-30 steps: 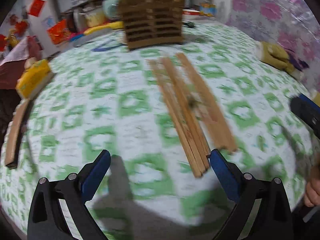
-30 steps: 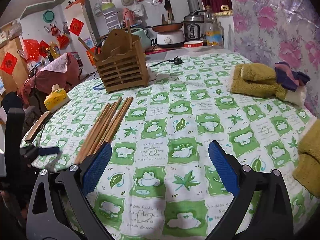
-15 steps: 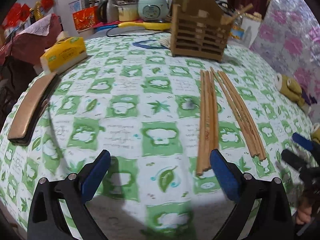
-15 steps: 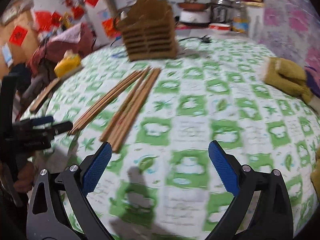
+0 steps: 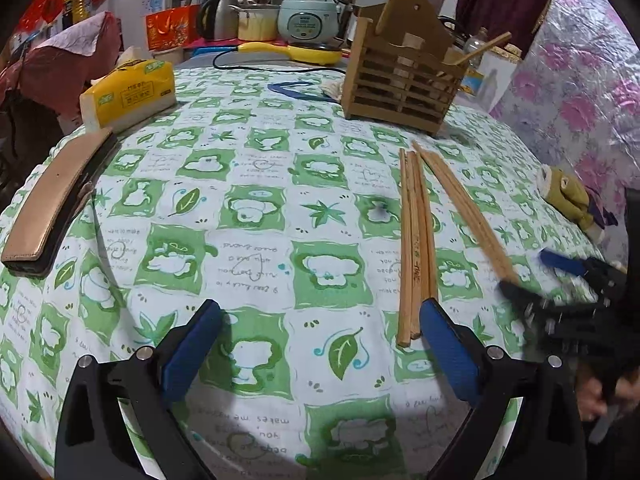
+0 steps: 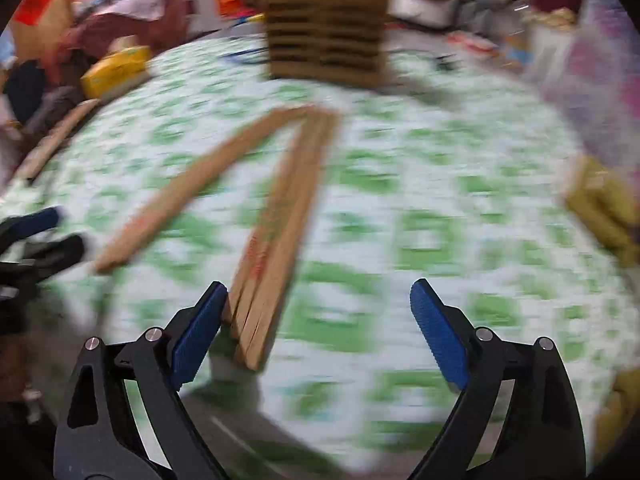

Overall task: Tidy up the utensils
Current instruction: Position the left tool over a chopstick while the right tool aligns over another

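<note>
Right gripper [image 6: 316, 320] closing, chopstick bundle [image 6: 280, 232] between jaws, unpinched, aligned for grasp; left gripper [image 5: 320, 340] spread, empty; wooden holder [image 5: 404, 80] far, destination presumably.

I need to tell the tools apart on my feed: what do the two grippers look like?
Both look alike. The left gripper and right gripper have black, triangular cut-out finger frames with silver rivets, tipped with ribbed blue pads. No cables or markings show. No sleeve is visible.
</note>
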{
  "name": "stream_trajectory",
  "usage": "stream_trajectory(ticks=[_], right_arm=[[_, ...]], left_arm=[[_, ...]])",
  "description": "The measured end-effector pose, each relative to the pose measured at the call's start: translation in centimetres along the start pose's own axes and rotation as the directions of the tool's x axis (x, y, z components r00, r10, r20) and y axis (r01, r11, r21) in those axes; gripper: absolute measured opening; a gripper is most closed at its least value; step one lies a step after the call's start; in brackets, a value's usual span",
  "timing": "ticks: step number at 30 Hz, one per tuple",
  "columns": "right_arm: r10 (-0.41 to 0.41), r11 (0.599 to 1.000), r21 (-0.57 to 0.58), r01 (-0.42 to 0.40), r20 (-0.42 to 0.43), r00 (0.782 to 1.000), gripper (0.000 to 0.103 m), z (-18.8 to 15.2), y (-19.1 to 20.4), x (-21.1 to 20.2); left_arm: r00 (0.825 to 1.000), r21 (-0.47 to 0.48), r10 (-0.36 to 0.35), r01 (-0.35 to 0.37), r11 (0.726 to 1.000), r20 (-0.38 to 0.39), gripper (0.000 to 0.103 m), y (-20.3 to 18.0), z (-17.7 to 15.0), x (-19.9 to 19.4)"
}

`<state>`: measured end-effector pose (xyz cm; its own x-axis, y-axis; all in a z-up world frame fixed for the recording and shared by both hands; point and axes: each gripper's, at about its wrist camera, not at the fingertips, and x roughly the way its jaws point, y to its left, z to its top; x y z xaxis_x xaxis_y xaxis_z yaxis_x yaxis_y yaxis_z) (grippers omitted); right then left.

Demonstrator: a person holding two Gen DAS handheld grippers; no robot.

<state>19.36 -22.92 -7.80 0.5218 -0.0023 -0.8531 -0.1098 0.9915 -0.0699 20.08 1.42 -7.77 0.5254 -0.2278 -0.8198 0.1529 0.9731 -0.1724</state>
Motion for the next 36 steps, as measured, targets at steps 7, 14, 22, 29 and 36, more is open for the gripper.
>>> stream_trajectory(ticks=[7,14,22,29,36], right_arm=[[0.146,0.961,0.211,-0.176,0.152,0.978,0.084,-1.6,-7.0,-2.6],[0.148,0.956,0.219,-0.194,0.213,0.966,0.085,-1.8,-6.9,-3.5],[0.184,0.932,0.271,-0.24,0.218,0.958,0.085,-1.5,-8.1,-2.7],[0.191,0.93,0.273,-0.247,0.216,0.958,0.085,-1.5,-8.3,-2.6],[0.205,0.922,0.287,-0.261,0.21,0.956,0.085,-1.5,-8.5,-2.3]], left_arm=[[1.0,0.172,0.023,-0.024,0.985,0.012,0.098,-1.6,-1.4,-0.4],[0.997,0.206,0.075,-0.072,0.976,-0.007,0.098,-2.0,-1.6,0.3],[0.978,0.157,0.211,-0.208,0.965,-0.004,0.098,0.2,-0.2,0.2],[0.995,0.204,0.093,-0.098,0.974,0.037,0.097,-0.7,-0.4,-0.6],[0.994,0.322,0.107,-0.102,0.941,0.001,0.098,-3.0,-1.0,0.5]])
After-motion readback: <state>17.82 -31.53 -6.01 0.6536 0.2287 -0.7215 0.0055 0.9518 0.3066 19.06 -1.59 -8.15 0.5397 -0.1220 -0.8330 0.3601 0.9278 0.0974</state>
